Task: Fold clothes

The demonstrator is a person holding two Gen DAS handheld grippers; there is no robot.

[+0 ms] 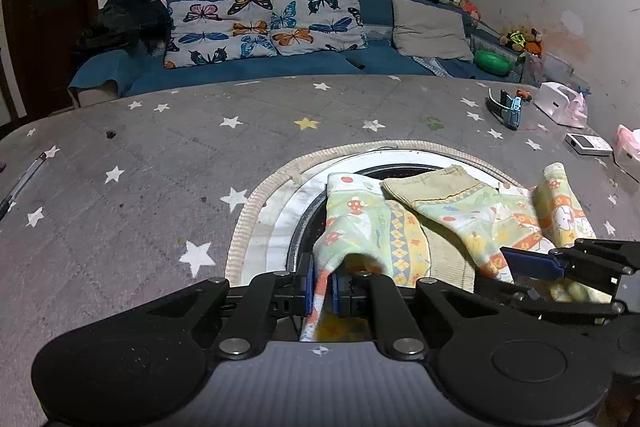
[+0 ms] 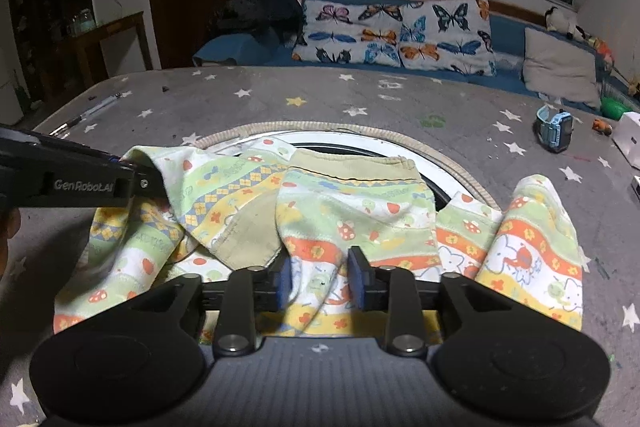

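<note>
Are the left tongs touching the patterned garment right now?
Touching. The left wrist view shows the left tongs pinched shut on a fold of the patterned garment.

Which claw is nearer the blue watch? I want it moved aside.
Right. The right claw is over the printed garment on the blue watch side; the left claw is farther away.

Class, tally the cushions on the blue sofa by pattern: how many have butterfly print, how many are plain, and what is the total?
Butterfly-print cushions: 2
Plain grey cushions: 1
Total: 3
</note>
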